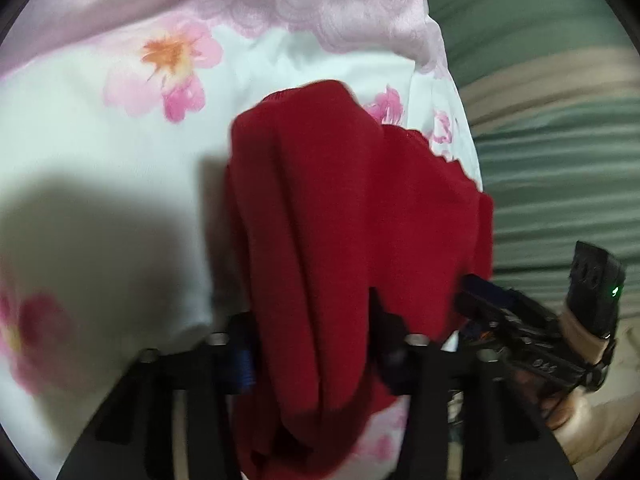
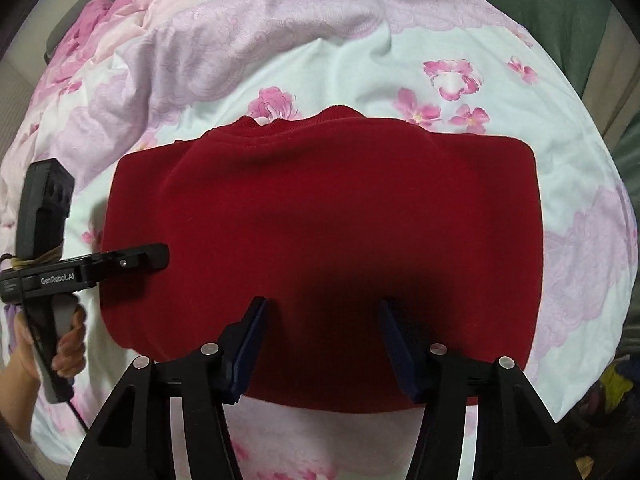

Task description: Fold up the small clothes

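The red sweater (image 2: pixel 320 240) lay folded on the floral bedsheet (image 2: pixel 360 60). The left gripper (image 2: pixel 160 256) pinched the sweater's left edge. The right gripper (image 2: pixel 320 344) hung over its near edge, jaws apart, gripping nothing.

Floral quilt (image 2: pixel 360 64) – white, pink blossoms, lilac lace print; green backdrop (image 1: pixel 560 184).

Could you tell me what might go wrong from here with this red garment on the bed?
The left gripper has a bunch of the red garment between its fingers; lifting may undo the fold. The right gripper stands open above the near edge and could snag the soft, wrinkled bedspread as well.
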`<state>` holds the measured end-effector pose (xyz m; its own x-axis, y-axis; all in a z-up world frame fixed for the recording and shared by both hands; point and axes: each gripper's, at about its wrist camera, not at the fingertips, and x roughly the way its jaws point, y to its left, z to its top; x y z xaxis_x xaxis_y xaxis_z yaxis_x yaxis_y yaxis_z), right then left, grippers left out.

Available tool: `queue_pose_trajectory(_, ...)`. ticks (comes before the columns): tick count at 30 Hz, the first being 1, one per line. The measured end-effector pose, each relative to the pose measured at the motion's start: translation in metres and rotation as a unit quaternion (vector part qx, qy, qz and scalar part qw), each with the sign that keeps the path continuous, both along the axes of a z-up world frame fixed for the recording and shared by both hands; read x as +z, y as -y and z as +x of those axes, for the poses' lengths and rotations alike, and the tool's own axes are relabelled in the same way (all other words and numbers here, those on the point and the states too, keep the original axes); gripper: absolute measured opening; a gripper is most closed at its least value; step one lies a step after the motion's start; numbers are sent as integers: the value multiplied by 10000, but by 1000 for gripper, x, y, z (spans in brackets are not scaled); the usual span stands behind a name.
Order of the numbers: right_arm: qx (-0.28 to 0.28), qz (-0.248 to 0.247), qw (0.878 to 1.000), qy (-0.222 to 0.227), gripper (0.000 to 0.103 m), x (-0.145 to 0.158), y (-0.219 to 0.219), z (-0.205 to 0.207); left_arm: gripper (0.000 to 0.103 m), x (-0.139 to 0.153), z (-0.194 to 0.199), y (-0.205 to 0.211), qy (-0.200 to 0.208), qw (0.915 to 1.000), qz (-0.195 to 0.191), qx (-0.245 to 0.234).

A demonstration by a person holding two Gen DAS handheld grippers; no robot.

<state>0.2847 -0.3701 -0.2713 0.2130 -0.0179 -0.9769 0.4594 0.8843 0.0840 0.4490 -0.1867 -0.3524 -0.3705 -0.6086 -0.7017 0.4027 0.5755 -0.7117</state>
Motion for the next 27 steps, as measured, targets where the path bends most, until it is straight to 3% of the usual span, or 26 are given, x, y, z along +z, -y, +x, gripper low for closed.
queue_pose_trajectory(3,25,45,10000,77,50,3,-4,8,26,30,-10,-11,259,9996,40,145)
queue_pose_trajectory(8,221,391,9987,232,43,9,-20,16,25,83,-25,-47,849,9946,228,555)
queue_pose_trajectory(10,431,520,9974,230,43,7,-32,22,25,88,-27,-56,917,9923,428,708)
queue_pose_trajectory(14,789,492,9956,138,43,-11,-55,36,24,71,-31,-50,802,9894,869,849)
queue_pose_trajectory(16,800,423,9959,10,43,-26,-56,38,24,78,-37,-38,831,9887,910,848)
queue_pose_trajectory(21,834,739,9936,-174,43,-53,-46,48,24,100,-48,-10,990,9786,1436,1094)
queue_pose_trajectory(24,820,1152,9899,-96,43,-37,-32,42,24,122,-58,-5,928,9774,1411,1270)
queue_pose_trajectory(27,667,857,9937,278,43,-2,-5,14,24,142,-75,7,1109,9735,1601,1203)
